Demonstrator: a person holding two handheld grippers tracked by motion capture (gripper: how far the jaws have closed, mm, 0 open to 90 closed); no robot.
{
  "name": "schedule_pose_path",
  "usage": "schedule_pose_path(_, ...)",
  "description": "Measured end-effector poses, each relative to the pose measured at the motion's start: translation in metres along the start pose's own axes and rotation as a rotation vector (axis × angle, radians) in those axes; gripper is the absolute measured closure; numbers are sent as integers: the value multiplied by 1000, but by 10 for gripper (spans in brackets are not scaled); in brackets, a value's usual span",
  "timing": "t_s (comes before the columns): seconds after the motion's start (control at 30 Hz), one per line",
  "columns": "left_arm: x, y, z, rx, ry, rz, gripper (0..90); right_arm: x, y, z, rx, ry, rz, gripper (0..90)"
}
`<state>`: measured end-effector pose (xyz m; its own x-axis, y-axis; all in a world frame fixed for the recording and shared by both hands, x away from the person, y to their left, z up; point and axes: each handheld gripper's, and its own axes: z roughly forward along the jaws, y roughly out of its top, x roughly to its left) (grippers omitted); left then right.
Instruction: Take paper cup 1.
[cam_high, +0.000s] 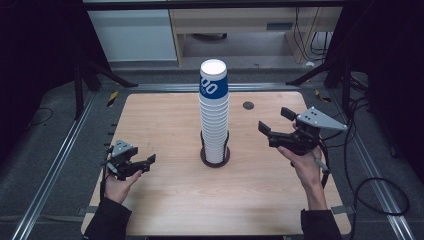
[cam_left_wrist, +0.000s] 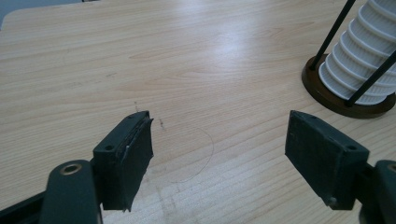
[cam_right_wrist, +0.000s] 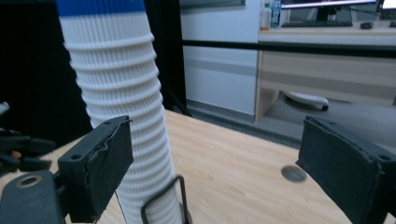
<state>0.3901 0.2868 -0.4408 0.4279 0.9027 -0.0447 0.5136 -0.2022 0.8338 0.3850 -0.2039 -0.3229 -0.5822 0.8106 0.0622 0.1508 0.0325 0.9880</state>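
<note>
Your cup stack (cam_high: 214, 112) stands untouched in its holder (cam_high: 215, 156) at the surface's (cam_high: 165, 200) centre — left gripper (cam_high: 145, 163) at eight o'clock, right gripper (cam_high: 275, 124) at three, both jaws wide and empty — so no cup is pulled yet.

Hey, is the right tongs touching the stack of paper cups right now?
Apart. In the high view the right tongs hang open to the right of the cup stack, with bare table between them.

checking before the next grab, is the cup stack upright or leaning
Upright: in the high view the cup stack rises straight from its round holder, blue cup on top, neither tool touching it.
</note>
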Motion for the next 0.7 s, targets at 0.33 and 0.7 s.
schedule_pose_path(0.33,-1,0,3,17,-9,5,229,25,38,17,-59,98,-12,84)
schedule_pose_path(0.7,-2,-1,5,23,-18,8,222,49,64,46,-69,161,-37,77)
